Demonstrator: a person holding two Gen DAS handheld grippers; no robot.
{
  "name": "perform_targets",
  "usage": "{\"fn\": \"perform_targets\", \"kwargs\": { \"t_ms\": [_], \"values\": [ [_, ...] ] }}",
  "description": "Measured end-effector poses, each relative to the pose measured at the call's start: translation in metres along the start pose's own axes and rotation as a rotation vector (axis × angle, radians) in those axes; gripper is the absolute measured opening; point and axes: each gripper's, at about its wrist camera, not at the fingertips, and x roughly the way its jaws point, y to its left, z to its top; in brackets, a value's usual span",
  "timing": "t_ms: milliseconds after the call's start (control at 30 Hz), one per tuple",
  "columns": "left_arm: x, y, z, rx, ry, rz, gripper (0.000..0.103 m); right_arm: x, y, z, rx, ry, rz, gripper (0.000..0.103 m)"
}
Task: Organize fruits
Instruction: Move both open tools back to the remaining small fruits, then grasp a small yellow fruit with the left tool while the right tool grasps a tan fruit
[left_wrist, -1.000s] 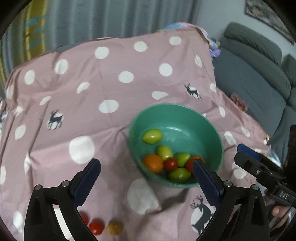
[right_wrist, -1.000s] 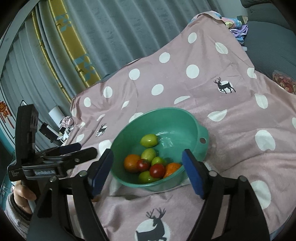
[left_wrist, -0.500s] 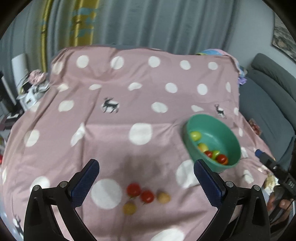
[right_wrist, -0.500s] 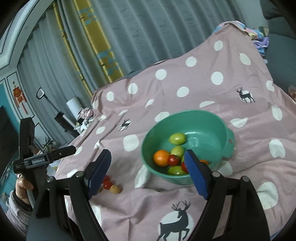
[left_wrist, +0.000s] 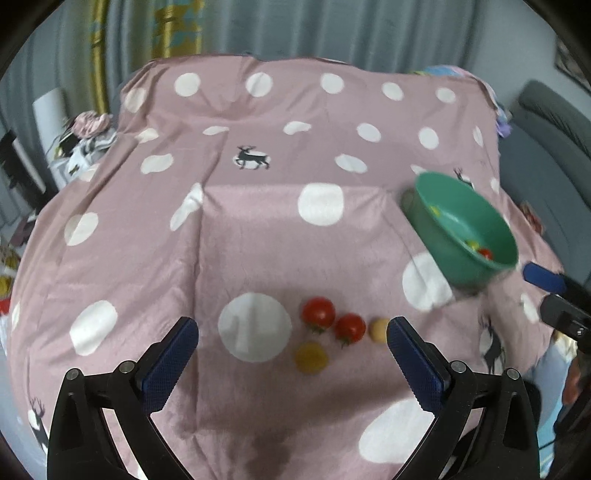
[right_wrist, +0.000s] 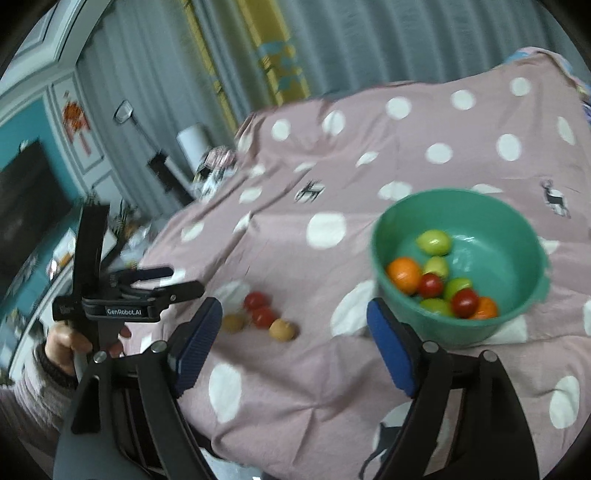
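Note:
A green bowl (right_wrist: 517, 221) (left_wrist: 443, 225) holds several fruits: green, orange and red ones. On the pink dotted cloth lie two red tomatoes (left_wrist: 318, 311) (left_wrist: 350, 326) (right_wrist: 256, 300) and two yellowish fruits (left_wrist: 311, 357) (left_wrist: 378, 329) (right_wrist: 282, 329). My left gripper (left_wrist: 291, 363) hovers open just in front of this loose group, nothing between its fingers. My right gripper (right_wrist: 293, 345) is open and empty, with the loose fruits ahead on its left and the bowl ahead on its right. The left gripper (right_wrist: 181, 280) also shows at the left of the right wrist view, held by a hand (right_wrist: 62, 343).
The cloth (left_wrist: 258, 229) covers a raised surface that drops off at its edges. A grey sofa (left_wrist: 546, 155) stands to the right, curtains (left_wrist: 295, 29) behind. Clutter and a white roll (right_wrist: 192, 144) sit past the left edge, and a dark screen (right_wrist: 26, 206) hangs on a teal wall.
Both views have swung left: the bowl has slid toward the right edge and the loose fruits have come to centre in the left wrist view. Both grippers stay open.

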Motion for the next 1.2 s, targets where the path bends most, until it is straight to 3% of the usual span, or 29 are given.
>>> {"fn": "perform_targets", "kwargs": {
  "t_ms": [367, 667, 800, 933, 1000, 1133, 1200],
  "values": [
    [0.021, -0.013, -0.021, 0.105, 0.066, 0.01, 0.101, 0.055, 0.025, -0.016, -0.093, 0.185, 0.024, 0.065],
    [0.04, -0.013, -0.022, 0.083, 0.091, -0.026, 0.1, 0.09, 0.022, -0.024, -0.075, 0.263, 0.012, 0.053],
    [0.047, -0.012, -0.022, 0.072, 0.108, -0.034, 0.087, 0.099, 0.022, -0.023, -0.082, 0.277, 0.011, 0.05],
    [0.053, -0.011, -0.022, 0.074, 0.124, -0.035, 0.086, 0.109, 0.019, -0.021, -0.083, 0.286, 0.004, 0.046],
    [0.055, -0.011, -0.022, 0.077, 0.127, -0.045, 0.079, 0.113, 0.017, -0.02, -0.08, 0.29, 0.002, 0.046],
    [0.061, -0.011, -0.022, 0.082, 0.147, -0.051, 0.075, 0.12, 0.016, -0.018, -0.08, 0.299, 0.004, 0.045],
    [0.063, -0.01, -0.022, 0.079, 0.154, -0.062, 0.068, 0.124, 0.016, -0.018, -0.078, 0.302, 0.006, 0.044]
  ]
}}
